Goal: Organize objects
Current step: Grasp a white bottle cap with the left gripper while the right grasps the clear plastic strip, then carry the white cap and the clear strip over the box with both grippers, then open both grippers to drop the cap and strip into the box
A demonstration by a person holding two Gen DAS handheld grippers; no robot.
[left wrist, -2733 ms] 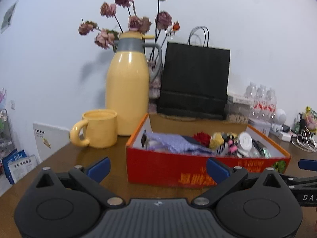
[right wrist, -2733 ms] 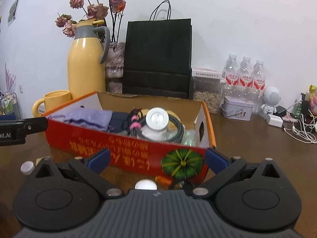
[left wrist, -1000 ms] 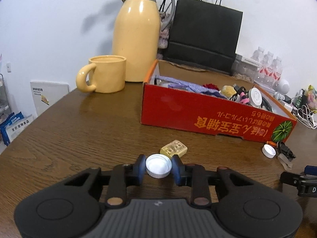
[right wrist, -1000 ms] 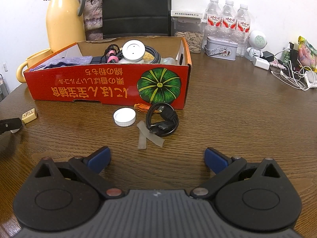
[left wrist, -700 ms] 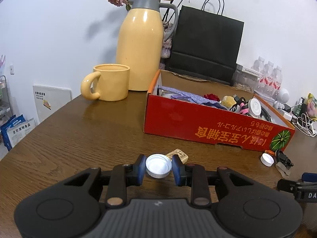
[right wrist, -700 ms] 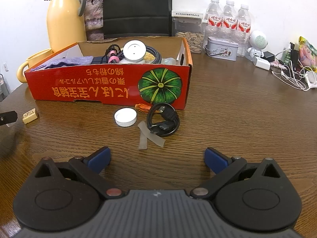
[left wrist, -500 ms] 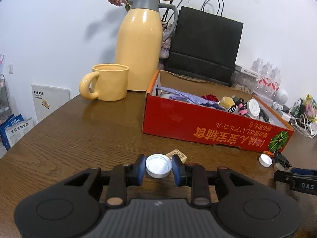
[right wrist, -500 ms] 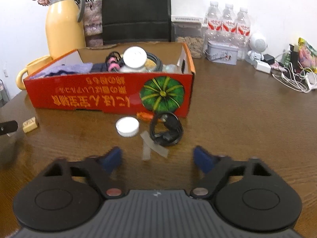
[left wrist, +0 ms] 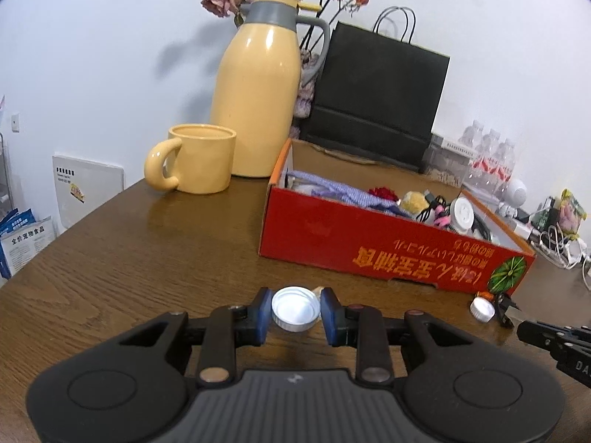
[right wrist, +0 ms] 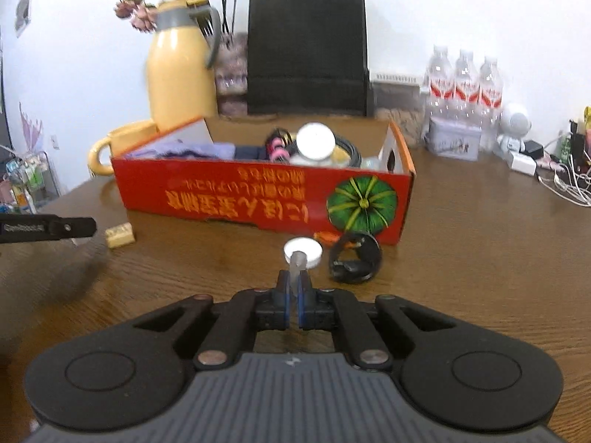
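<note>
Collection of the loose bits on the worktop [left wrist: 155,258] is the step in hand, judging by the red box [left wrist: 369,236] already half full of cloth, cables and a round white disc. In the left gripper [left wrist: 295,310] the jaws are clamped on a white bottle cap [left wrist: 295,308], held just above the wood short of the box's near wall. In the right gripper [right wrist: 294,288] the jaws are pressed nearly together on a thin translucent strip [right wrist: 297,262], which sticks up in front of a second white cap [right wrist: 303,251] lying beside a coiled black cable [right wrist: 354,256]; a small tan block [right wrist: 119,235] sits apart to the left. Next, each held piece likely needs lifting over the box rim before letting go. Compared with half a second ago, the right jaws, then wide apart over the strip, have shut on it, while the left grip on its cap looks unchanged
</note>
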